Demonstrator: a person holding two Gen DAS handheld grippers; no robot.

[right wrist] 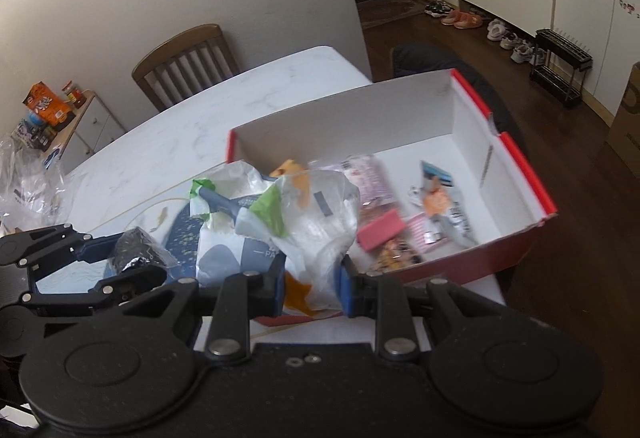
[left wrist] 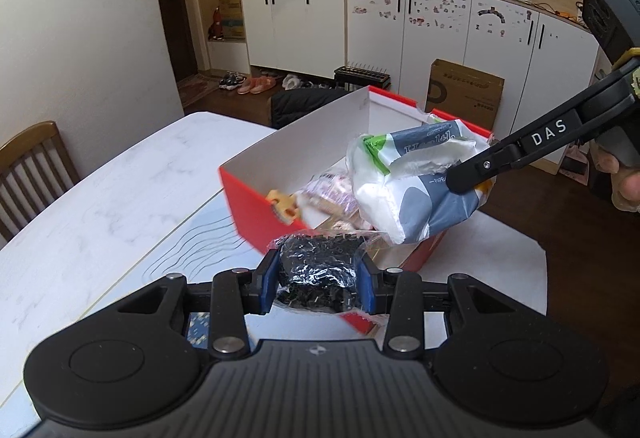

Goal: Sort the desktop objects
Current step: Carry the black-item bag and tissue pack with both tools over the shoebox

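Observation:
My left gripper [left wrist: 319,284] is shut on a clear packet of small black pieces [left wrist: 318,270], held just short of the near wall of the red box [left wrist: 248,198]. My right gripper [right wrist: 312,288] is shut on a crumpled white, blue and green plastic pack [right wrist: 312,230], also seen as the pack [left wrist: 404,178] hanging over the box's near right corner. The red box [right wrist: 516,162] is white inside and holds several small packets, among them a pink block [right wrist: 380,230]. The left gripper [right wrist: 120,258] with its black packet [right wrist: 134,250] shows at the lower left of the right wrist view.
The box stands at the end of a white marble-look table [left wrist: 100,198] with a blue patterned mat [left wrist: 200,238] on it. A wooden chair [right wrist: 184,58] stands at the wall side. Clear plastic bags [right wrist: 28,182] lie at the table's left. Dark floor, cabinets and shoes lie beyond.

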